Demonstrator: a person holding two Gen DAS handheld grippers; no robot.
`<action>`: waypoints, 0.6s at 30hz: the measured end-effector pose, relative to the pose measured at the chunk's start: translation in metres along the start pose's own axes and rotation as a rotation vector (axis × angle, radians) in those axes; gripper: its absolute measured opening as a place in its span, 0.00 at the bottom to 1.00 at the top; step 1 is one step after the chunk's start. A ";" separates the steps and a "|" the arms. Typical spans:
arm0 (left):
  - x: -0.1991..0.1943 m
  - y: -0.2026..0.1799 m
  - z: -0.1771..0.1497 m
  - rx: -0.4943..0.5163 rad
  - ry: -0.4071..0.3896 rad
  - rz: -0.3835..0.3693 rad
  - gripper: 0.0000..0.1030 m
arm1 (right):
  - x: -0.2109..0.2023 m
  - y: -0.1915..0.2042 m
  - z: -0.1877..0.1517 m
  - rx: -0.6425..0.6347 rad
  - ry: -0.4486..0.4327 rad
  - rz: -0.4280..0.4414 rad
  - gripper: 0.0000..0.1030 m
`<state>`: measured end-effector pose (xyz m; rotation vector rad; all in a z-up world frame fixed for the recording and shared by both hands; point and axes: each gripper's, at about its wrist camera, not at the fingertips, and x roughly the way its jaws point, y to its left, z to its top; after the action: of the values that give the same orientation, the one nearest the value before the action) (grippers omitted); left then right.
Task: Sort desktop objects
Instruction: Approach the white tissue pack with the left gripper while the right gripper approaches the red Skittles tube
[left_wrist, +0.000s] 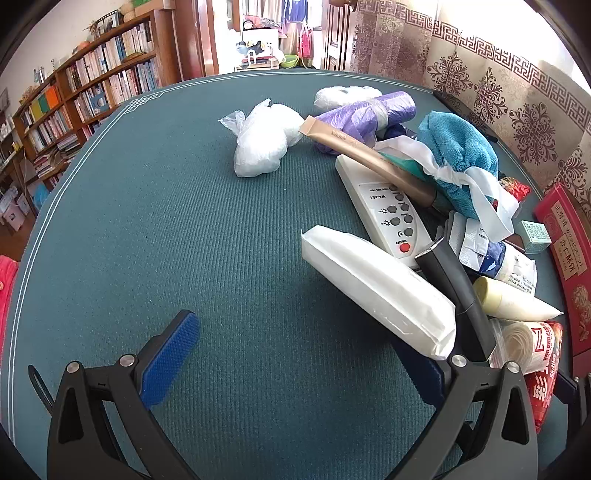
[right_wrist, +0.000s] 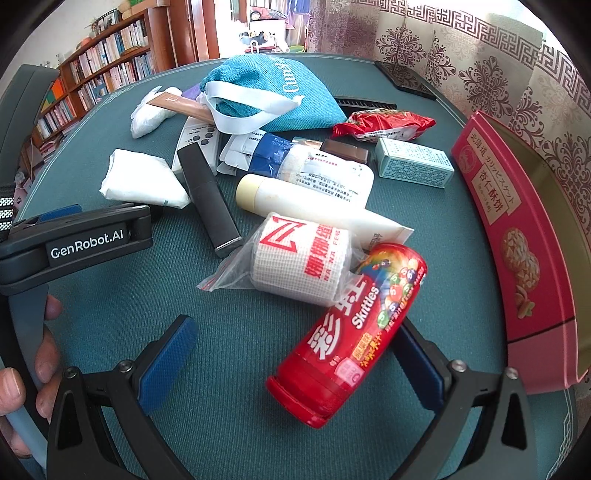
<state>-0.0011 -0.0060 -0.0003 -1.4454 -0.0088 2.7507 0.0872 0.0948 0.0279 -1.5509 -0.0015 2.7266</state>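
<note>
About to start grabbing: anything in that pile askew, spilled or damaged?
Nothing spilled or visibly damaged, just a jumbled heap. The gold tube lies propped across the white remote. The Skittles bottle lies on its side, leaning on the bagged bandage roll.

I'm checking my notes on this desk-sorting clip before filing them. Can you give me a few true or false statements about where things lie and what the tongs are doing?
1. Both tongs, left and right, are open and hold nothing. True.
2. The red Skittles tube stands upright. False: it lies on its side on the green mat.
3. The white remote lies partly under a gold tube. True.
4. The blue cloth bag is inside the pink biscuit tin. False: it rests on the mat among the pile.
</note>
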 end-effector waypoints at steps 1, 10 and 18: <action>-0.002 0.000 0.000 -0.009 0.000 -0.012 1.00 | 0.000 0.000 0.000 0.001 0.004 0.003 1.00; -0.024 0.011 -0.007 -0.069 -0.053 -0.058 1.00 | -0.003 -0.001 -0.003 -0.222 0.067 0.112 1.00; -0.045 0.019 -0.016 -0.092 -0.126 -0.102 1.00 | -0.005 0.003 -0.007 -0.226 0.050 0.118 1.00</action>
<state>0.0372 -0.0266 0.0271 -1.2491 -0.2099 2.7858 0.0958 0.0914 0.0291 -1.7261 -0.2341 2.8627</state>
